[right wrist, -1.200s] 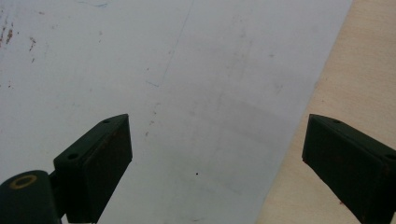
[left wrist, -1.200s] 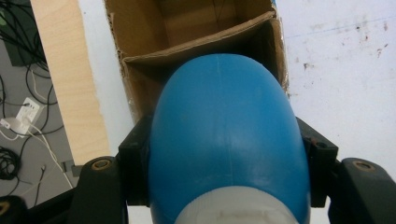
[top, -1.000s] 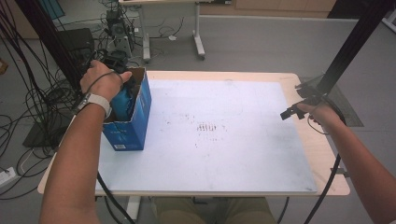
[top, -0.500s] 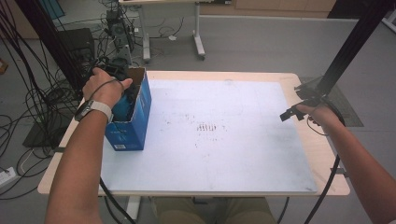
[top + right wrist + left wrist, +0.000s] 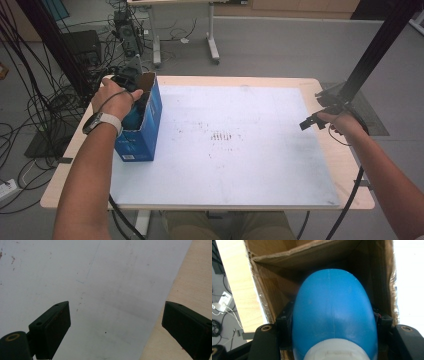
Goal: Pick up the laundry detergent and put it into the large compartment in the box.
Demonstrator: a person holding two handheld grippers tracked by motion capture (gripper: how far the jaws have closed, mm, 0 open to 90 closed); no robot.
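**Blue bottle going into the box**

We have the left gripper point(image 5: 329, 340) clamped on a blue bottle point(image 5: 332, 312), its fingers point(image 5: 284, 322) pressed against both flanks, and the bottle's rounded end points down into the open cardboard box point(image 5: 145, 125) at the left end of the bench point(image 5: 250, 150). We judge this the lowering step: the bottle sits between the brown inner walls, not yet on the bottom as far as we can tell. Over on the right edge, our right gripper point(image 5: 115, 327) hangs above the white mat point(image 5: 100, 277) with fingers wide apart and nothing between them. Next we would sink the bottle straight down, clear of the flaps, then release
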